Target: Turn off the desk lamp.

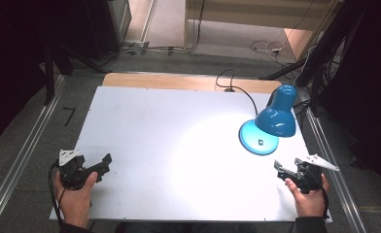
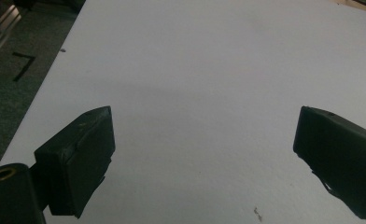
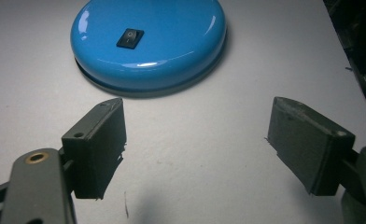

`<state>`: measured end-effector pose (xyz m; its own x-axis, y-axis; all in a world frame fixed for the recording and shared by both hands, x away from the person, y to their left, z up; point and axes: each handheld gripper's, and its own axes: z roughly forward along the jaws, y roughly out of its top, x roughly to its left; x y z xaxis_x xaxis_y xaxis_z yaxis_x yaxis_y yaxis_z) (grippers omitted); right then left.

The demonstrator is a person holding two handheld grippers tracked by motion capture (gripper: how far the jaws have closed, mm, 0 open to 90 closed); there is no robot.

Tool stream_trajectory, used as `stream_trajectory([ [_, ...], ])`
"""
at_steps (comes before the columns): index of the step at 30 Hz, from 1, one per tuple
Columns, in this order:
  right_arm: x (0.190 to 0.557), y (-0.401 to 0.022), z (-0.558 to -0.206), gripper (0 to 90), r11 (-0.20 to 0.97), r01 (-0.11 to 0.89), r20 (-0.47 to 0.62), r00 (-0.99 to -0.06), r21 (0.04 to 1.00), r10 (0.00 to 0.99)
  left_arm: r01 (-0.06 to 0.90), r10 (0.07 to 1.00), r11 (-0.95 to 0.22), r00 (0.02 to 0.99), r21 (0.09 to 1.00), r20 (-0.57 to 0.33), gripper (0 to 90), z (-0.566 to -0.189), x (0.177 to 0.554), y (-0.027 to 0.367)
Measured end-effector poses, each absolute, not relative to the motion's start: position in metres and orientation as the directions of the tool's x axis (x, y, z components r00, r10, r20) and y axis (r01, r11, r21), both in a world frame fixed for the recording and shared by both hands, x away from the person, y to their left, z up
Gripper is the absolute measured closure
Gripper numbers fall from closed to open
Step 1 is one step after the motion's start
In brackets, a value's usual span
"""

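Note:
A blue desk lamp (image 1: 275, 116) stands at the right of the white table (image 1: 179, 145), lit, with its shade bent down toward the middle. Its round blue base (image 3: 148, 39) carries a black rocker switch (image 3: 130, 38). My right gripper (image 1: 285, 171) is held near the front right corner, just short of the base. In the right gripper view it (image 3: 197, 133) is open with bare table between its jaws. My left gripper (image 1: 103, 165) is held at the front left; its own view shows it (image 2: 204, 140) open over bare table.
The lamp's black cable (image 1: 237, 87) runs off the table's far edge. A pool of light (image 1: 203, 145) falls on the table's middle. Grey carpet (image 1: 43, 126) and metal rails (image 1: 13, 170) flank the table; a black mark (image 2: 22, 65) lies on the floor at the left.

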<state>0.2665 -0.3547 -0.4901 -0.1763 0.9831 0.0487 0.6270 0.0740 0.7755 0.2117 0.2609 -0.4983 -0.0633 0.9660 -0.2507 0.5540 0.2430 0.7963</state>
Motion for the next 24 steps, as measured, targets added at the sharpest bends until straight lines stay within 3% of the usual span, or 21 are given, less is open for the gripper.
stream_trajectory([
  [24,0.2715,-0.3504,-0.4917,18.6,0.084,0.632,0.045,-0.186,0.770,0.982,0.560,0.965,0.244,-0.064,0.792,-0.253,6.0,-0.4991,0.2118,0.2605],
])
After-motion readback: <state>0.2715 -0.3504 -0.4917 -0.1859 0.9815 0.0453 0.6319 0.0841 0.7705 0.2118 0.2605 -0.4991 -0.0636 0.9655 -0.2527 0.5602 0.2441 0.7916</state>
